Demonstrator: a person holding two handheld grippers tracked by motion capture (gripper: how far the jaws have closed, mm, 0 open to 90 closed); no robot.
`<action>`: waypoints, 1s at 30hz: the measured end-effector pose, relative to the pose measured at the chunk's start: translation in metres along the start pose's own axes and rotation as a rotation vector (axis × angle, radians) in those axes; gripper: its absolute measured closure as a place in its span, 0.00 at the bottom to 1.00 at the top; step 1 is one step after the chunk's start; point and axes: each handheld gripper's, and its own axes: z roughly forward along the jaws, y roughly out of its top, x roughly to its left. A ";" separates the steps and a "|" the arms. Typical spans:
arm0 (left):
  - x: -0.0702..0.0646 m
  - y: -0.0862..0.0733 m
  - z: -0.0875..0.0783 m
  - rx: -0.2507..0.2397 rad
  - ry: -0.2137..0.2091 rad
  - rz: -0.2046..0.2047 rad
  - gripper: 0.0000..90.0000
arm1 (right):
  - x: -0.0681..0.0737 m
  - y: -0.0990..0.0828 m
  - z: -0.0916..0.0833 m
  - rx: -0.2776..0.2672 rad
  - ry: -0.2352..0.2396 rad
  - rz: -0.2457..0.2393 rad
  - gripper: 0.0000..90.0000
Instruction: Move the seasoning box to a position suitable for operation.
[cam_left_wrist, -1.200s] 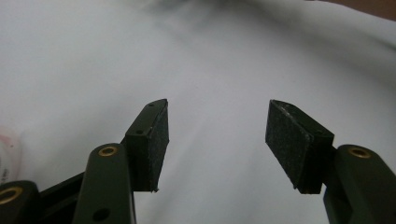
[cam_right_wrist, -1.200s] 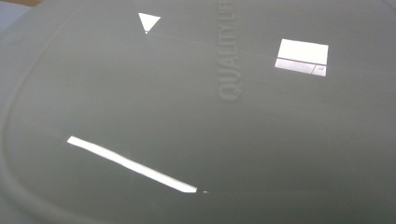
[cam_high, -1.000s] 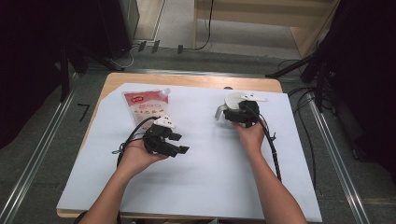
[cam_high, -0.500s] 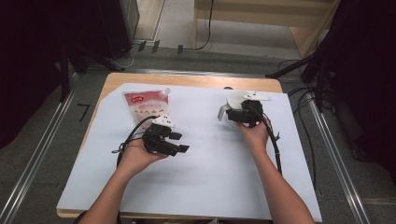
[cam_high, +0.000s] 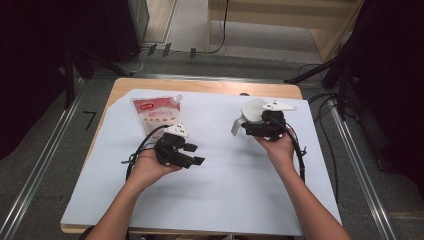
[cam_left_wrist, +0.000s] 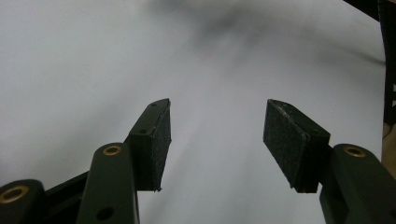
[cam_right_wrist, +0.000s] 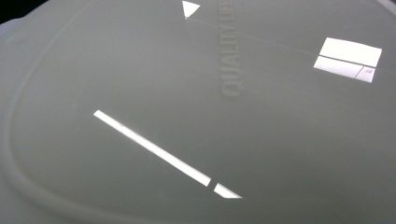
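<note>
A white plastic lid (cam_high: 251, 112) hangs tilted above the table's right side, and my right gripper (cam_high: 247, 129) is shut on its near edge. In the right gripper view the lid's smooth underside (cam_right_wrist: 196, 121) is very close, bears raised lettering and hides the jaws. My left gripper (cam_high: 193, 154) rests in the person's left hand at the middle left, pointing right. Its two black pads (cam_left_wrist: 159, 140) stand apart over bare white paper, so the left gripper (cam_left_wrist: 217, 126) is open with nothing between them.
A red and white pouch (cam_high: 156, 116) lies flat at the back left of the white sheet (cam_high: 225, 195), just beyond the left hand. The wooden table edge (cam_high: 200, 86) shows at the back. Black cables trail off both grippers, and dark equipment surrounds the table.
The right hand has risen slightly with the white lid, which now shows more of its round face. The left hand and the pouch have not moved.
</note>
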 end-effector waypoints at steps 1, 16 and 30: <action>0.000 0.000 0.001 0.000 0.002 0.000 0.47 | 0.004 -0.002 -0.004 -0.003 0.023 0.007 0.16; -0.001 -0.001 -0.001 -0.003 -0.015 0.002 0.46 | 0.035 -0.030 -0.033 0.015 0.129 -0.075 0.16; -0.002 0.001 0.000 0.004 -0.009 0.033 0.46 | 0.067 -0.058 -0.023 0.051 0.201 -0.127 0.16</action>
